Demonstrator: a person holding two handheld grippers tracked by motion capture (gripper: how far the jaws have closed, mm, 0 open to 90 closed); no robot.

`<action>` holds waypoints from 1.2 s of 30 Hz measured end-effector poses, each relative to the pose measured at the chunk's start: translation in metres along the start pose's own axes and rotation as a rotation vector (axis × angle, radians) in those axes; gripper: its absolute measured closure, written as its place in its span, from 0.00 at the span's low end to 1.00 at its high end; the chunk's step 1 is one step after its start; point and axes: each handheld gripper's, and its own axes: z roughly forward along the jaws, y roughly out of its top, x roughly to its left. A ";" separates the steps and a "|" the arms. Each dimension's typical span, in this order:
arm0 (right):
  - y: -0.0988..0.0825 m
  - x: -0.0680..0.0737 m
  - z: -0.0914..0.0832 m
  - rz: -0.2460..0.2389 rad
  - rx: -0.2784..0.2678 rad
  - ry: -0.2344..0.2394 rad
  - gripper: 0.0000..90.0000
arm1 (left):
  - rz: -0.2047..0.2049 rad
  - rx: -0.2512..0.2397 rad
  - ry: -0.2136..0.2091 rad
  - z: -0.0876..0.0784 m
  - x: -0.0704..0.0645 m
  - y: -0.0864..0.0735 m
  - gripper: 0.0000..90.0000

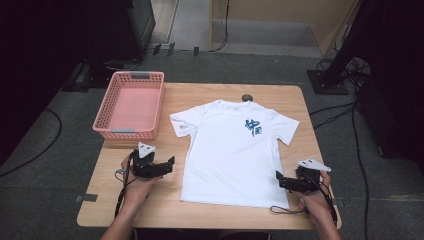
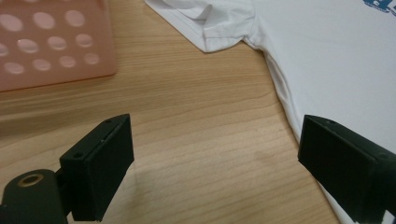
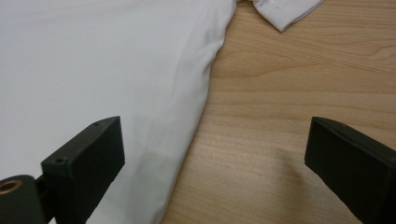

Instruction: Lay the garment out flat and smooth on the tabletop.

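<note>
White T-shirt [image 1: 235,150] flat on table [image 1: 165,205], grippers flanking.
L gripper [image 1: 172,165] & R gripper [image 1: 278,179] both spread wide, empty (hem edges just beside each); pink basket [image 1: 131,105] nearby.

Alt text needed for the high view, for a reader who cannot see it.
A white T-shirt lies flat, front up, on a wooden table. The left gripper and right gripper flank its lower part, jaws open. A pink basket sits behind.

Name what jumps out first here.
A white T-shirt with a blue chest print lies spread flat mid-table. An empty pink basket sits at the table's far-left corner. The left tongs and right tongs flank the shirt's lower sides, both open, holding nothing.
</note>
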 end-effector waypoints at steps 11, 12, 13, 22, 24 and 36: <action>-0.013 -0.013 -0.018 0.007 -0.018 -0.026 0.00 | 0.003 -0.002 0.029 -0.017 0.014 -0.012 0.00; -0.014 -0.015 -0.019 0.008 -0.019 -0.029 0.00 | 0.008 0.000 0.033 -0.019 0.015 -0.013 0.00; -0.016 -0.017 -0.020 0.013 -0.017 -0.033 0.00 | 0.010 -0.001 0.038 -0.020 0.016 -0.014 0.00; -0.033 -0.033 -0.028 0.046 -0.008 -0.085 0.00 | -0.002 -0.018 0.055 -0.034 0.025 -0.018 0.00; -0.036 -0.035 -0.030 0.049 -0.006 -0.095 0.00 | -0.002 -0.018 0.058 -0.037 0.028 -0.020 0.00; -0.037 -0.037 -0.026 0.056 0.028 -0.159 0.00 | -0.024 -0.022 0.096 -0.053 0.047 -0.028 0.00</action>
